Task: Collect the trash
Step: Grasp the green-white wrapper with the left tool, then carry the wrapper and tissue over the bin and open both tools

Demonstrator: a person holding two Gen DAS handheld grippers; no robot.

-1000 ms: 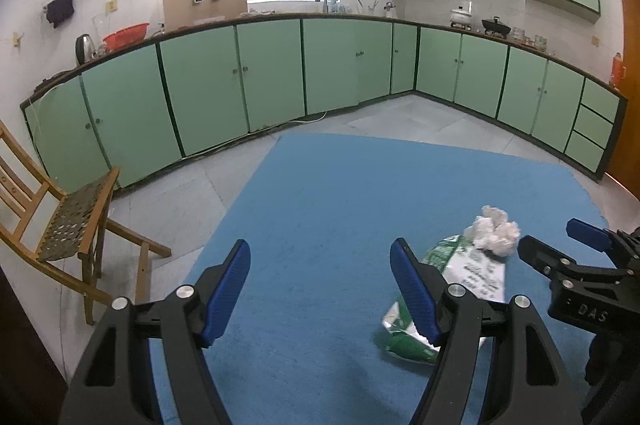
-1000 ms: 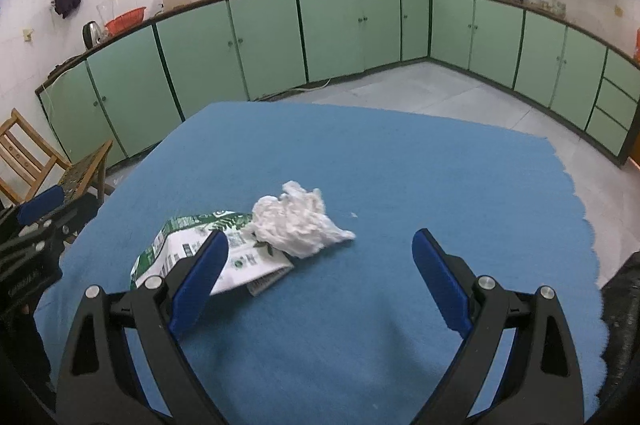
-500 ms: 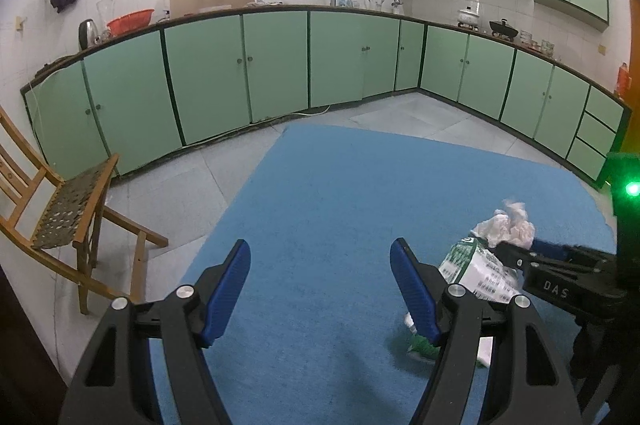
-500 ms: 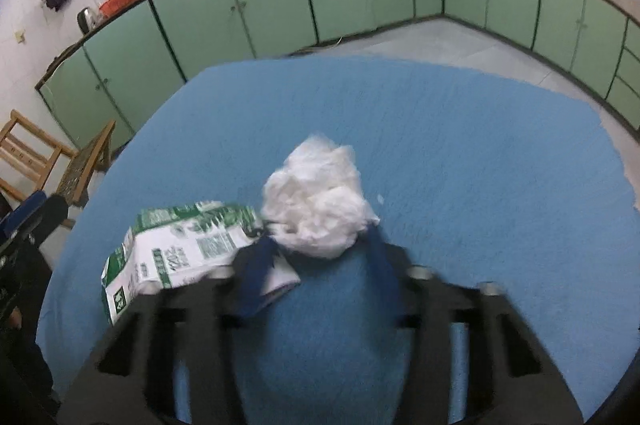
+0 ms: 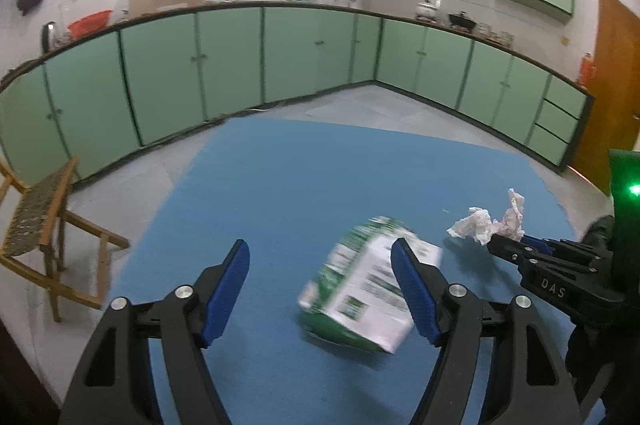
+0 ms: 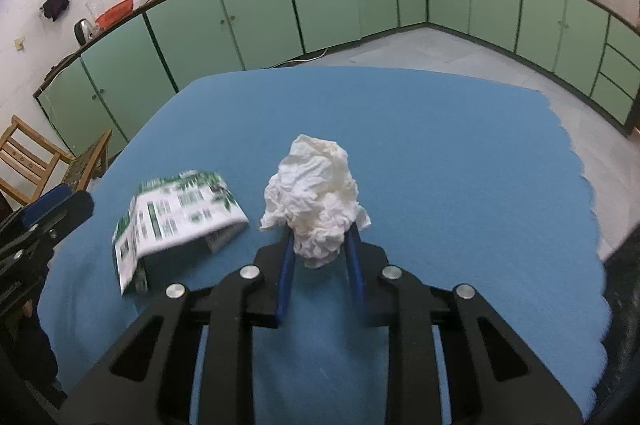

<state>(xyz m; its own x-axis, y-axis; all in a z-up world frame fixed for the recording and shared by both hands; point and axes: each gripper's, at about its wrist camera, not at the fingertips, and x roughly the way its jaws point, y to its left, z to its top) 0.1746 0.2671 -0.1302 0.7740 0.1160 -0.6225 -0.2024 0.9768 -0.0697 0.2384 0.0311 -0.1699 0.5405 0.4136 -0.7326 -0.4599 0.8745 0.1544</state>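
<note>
Broadly, the blue desk carries two pieces of trash: a green-and-white carton, crushed and lying on its side, and a crumpled tissue. The carton is blurred in both views, so it may be shifting; its exact pose is hard to read. It sits under the left tool, whose jaws are spread wide and grip nothing, the right-hand pad overlapping the carton's upper edge in that view. The right tool has its blue pads closed narrowly on the lower part of the tissue, with most of the wad bulging above them.

As I judge it, the step in hand is carrying the tissue off. Doing that well means keeping steady squeeze, since the paper is soft and may slip or trail loose corners, and lifting straight up so the nearby carton is not dragged.
</note>
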